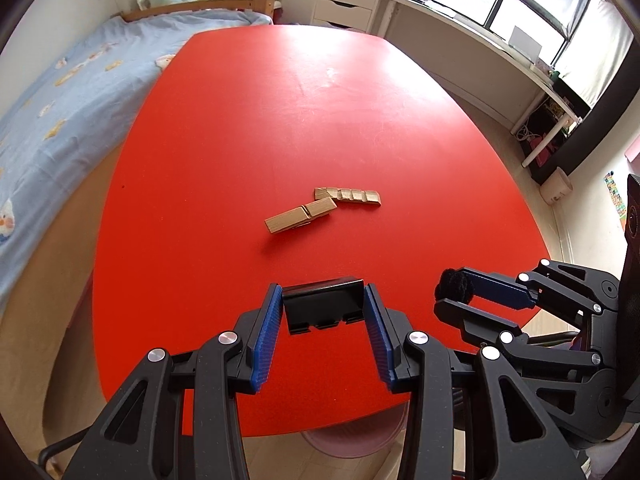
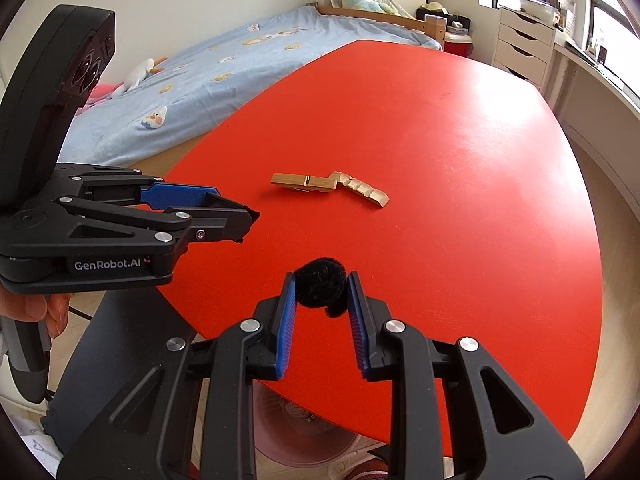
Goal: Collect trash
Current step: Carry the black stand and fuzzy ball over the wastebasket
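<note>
From the left wrist view, the left gripper (image 1: pixel 323 300) is seen closed on a black plastic piece (image 1: pixel 322 306), which is pinched crosswise between the tips of the two blue pads (image 1: pixel 266 340); the jaws are kept partly apart by the width of the piece. It is held above the near part of the red table (image 1: pixel 240 120). Farther out on the tabletop, near its middle, two wooden pieces (image 1: pixel 320 208) are lying, a plain clothespin half and a notched one, their ends touching at an angle. At the right edge of this view the right gripper (image 1: pixel 454 294) is seen from the side, with a black fuzzy ball (image 1: pixel 456 286) clamped at its fingertips.

From the right wrist view, the same black fuzzy ball (image 2: pixel 322 286) is seen squeezed between the tips of the right gripper (image 2: pixel 322 292), its jaws narrowed around the ball, with a small tuft hanging below. It is held over the near edge of the red table (image 2: pixel 480 160). The two wooden pieces (image 2: pixel 332 186) are seen beyond it, lying flat around the middle of the tabletop. At the left, the left gripper (image 2: pixel 244 216) is seen side-on, and what it holds cannot be told from this angle. Under its body, fingers of a hand (image 2: pixel 52 312) are wrapped around the handle. A bed with a light blue cover (image 2: pixel 200 72) is seen beside the table's far left edge.
</note>
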